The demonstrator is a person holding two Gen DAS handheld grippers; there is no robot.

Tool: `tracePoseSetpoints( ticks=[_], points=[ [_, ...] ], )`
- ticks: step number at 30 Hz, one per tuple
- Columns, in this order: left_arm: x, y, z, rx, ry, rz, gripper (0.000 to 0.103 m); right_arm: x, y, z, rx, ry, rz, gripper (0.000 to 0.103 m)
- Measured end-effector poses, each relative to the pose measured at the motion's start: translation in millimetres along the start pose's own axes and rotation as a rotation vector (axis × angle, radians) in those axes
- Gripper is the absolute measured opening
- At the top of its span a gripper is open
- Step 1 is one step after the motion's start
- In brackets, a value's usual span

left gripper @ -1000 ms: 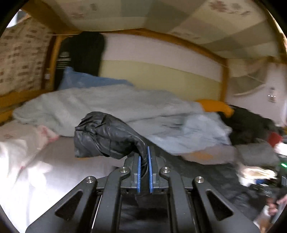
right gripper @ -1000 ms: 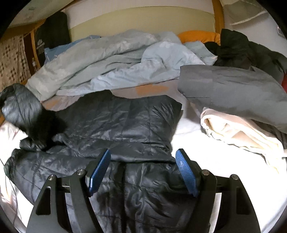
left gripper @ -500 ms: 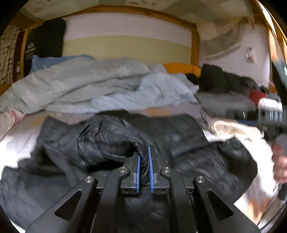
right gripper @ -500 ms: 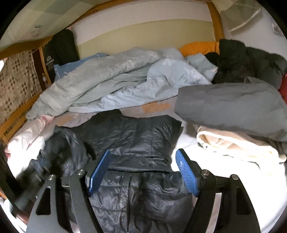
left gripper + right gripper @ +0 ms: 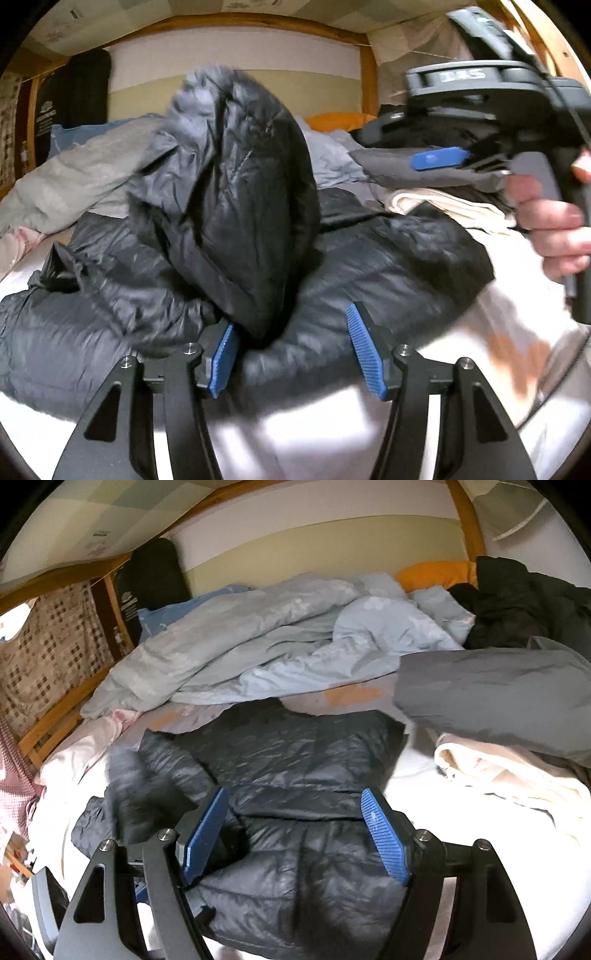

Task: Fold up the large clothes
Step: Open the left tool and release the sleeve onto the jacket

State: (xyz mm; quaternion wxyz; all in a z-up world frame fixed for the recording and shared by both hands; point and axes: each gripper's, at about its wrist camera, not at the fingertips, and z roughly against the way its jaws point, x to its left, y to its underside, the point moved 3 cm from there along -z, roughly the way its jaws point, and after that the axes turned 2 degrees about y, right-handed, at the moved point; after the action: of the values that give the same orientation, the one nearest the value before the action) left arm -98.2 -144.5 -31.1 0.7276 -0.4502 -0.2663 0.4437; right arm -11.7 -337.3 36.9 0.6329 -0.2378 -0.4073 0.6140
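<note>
A black puffer jacket (image 5: 388,266) lies spread on the white bed sheet (image 5: 480,830). One of its sleeves (image 5: 236,192) is bunched up and rises between the fingers of my left gripper (image 5: 293,354). The jaws are opening and the pads no longer pinch it; the cloth leans by the left pad (image 5: 221,354). My right gripper (image 5: 295,834) hovers open over the near part of the jacket (image 5: 303,760), with nothing gripped. In the left wrist view a hand (image 5: 550,221) holds that right gripper, and one blue pad (image 5: 439,158) shows. The sleeve (image 5: 147,786) is a blur at the left.
A rumpled light blue duvet (image 5: 258,642) fills the back of the bed. A grey garment (image 5: 491,694) on a cream cloth (image 5: 509,771) lies to the right, with black clothes (image 5: 517,602) and an orange pillow (image 5: 436,574) behind. A wooden bed rail (image 5: 55,720) runs along the left.
My left gripper carried the sleeve rightward and down over the jacket's body, then its jaws parted and let go of the sleeve. The right gripper stayed open and lifted slightly.
</note>
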Motion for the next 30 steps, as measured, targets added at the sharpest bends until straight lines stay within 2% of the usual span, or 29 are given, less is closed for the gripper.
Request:
tracePoseSetpoints(
  ticks=[3, 6, 9, 12, 14, 16, 17, 19, 22, 25, 27, 30],
  points=[
    [3.8, 1.1, 18.7, -0.015, -0.008, 0.023, 0.061, 19.0, 6.4, -1.2, -0.001, -0.010, 0.064, 0.077],
    [22.3, -1.2, 37.4, -0.039, -0.034, 0.101, 0.062, 33.2, 12.3, -2.1, -0.007, 0.013, 0.122, 0.077],
    [47.7, -8.1, 47.1, -0.055, -0.075, 0.169, 0.062, 39.0, 16.8, -3.8, 0.016, -0.002, 0.130, 0.077],
    [76.6, -15.1, 52.4, -0.047, -0.163, 0.227, 0.063, 36.6, 19.8, -4.1, 0.040, 0.012, 0.099, 0.077],
    [93.9, -11.2, 48.3, -0.003, -0.226, 0.249, 0.064, 27.3, 18.5, -3.7, 0.039, 0.071, 0.050, 0.077],
    [108.7, -2.2, 48.4, 0.009, -0.250, 0.264, 0.064, 8.9, 16.8, -6.3, 0.057, 0.187, -0.018, 0.077],
    [114.9, -1.7, 47.5, 0.017, -0.267, 0.268, 0.064, 2.1, 15.8, -7.4, 0.059, 0.188, -0.036, 0.077],
    [121.6, -8.6, 43.3, 0.024, -0.248, 0.266, 0.064, -9.0, 13.8, -11.2, 0.074, 0.179, -0.060, 0.077],
    [116.2, -32.4, 26.3, 0.046, -0.202, 0.205, 0.064, -20.8, 13.7, -15.6, 0.091, 0.189, -0.080, 0.077],
    [103.7, -62.8, 13.4, 0.044, -0.164, 0.144, 0.064, -29.7, 12.2, -16.0, 0.087, 0.260, -0.073, 0.077],
    [93.7, -78.4, -1.3, 0.102, -0.137, 0.108, 0.071, -35.5, 9.6, -13.6, 0.069, 0.299, -0.063, 0.077],
    [76.5, -80.5, -42.7, 0.260, -0.086, 0.069, 0.073, -43.0, 8.0, -13.4, 0.076, 0.322, -0.073, 0.077]
  ],
)
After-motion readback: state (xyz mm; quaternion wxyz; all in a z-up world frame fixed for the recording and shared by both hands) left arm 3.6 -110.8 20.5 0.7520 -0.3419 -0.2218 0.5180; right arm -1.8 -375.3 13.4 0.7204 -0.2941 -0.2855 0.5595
